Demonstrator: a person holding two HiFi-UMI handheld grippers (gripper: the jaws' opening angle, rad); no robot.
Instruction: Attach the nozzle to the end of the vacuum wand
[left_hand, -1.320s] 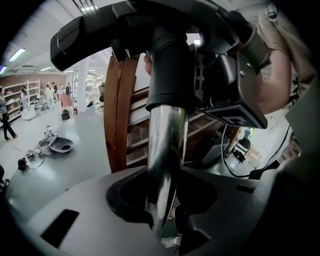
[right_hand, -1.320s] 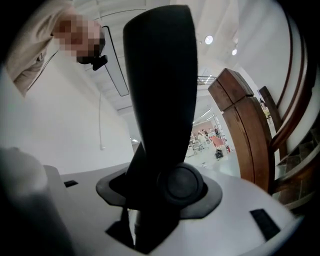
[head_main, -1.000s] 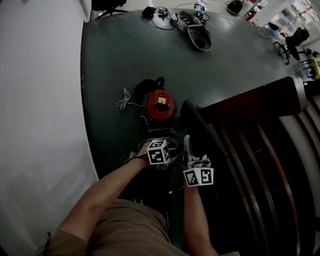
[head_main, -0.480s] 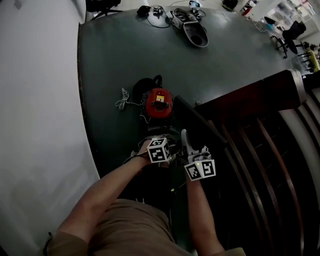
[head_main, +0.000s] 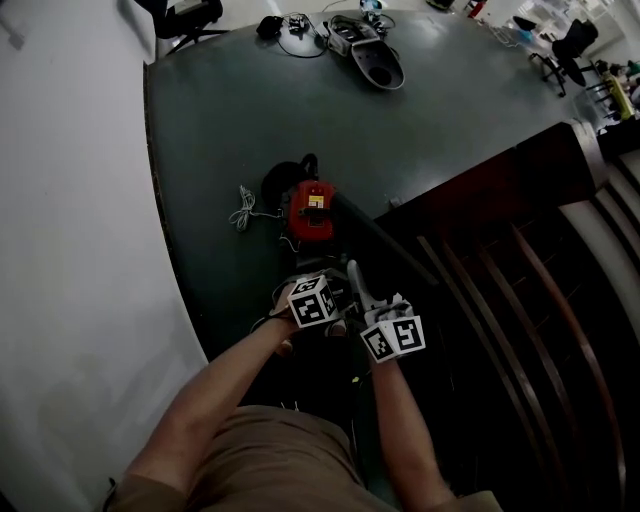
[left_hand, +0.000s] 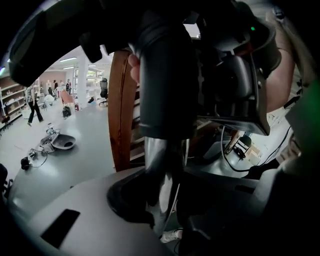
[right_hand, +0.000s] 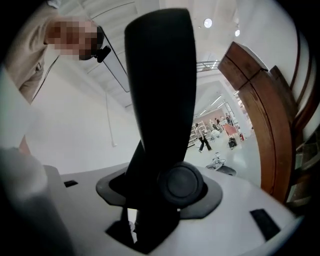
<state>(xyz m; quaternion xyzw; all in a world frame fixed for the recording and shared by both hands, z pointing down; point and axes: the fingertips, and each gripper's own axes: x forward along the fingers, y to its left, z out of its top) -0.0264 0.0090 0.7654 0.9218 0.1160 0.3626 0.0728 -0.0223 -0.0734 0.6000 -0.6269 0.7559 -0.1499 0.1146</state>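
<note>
In the left gripper view a silvery wand tube (left_hand: 159, 160) with a dark collar (left_hand: 165, 85) above it stands between the jaws of my left gripper (left_hand: 162, 212), which is shut on it. My right gripper (right_hand: 150, 215) is shut on the black flat nozzle (right_hand: 160, 85), which has a round button (right_hand: 182, 182) near the jaws. In the head view the left gripper (head_main: 318, 296) and the right gripper (head_main: 378, 318) sit close together low in the middle, with a pale tube (head_main: 353, 282) rising between them. The joint between nozzle and wand is hidden.
A red vacuum canister (head_main: 310, 212) lies on the dark green floor (head_main: 230, 120) just beyond the grippers, with a white cable (head_main: 242, 208) to its left. Dark wooden stair rails (head_main: 520, 280) fill the right. A white wall (head_main: 70, 250) runs along the left. A grey floor head (head_main: 375, 65) lies far off.
The head view has swung, so the canister and both grippers sit slightly further left in the picture. Both grippers keep their holds close together; the right one has turned a little.
</note>
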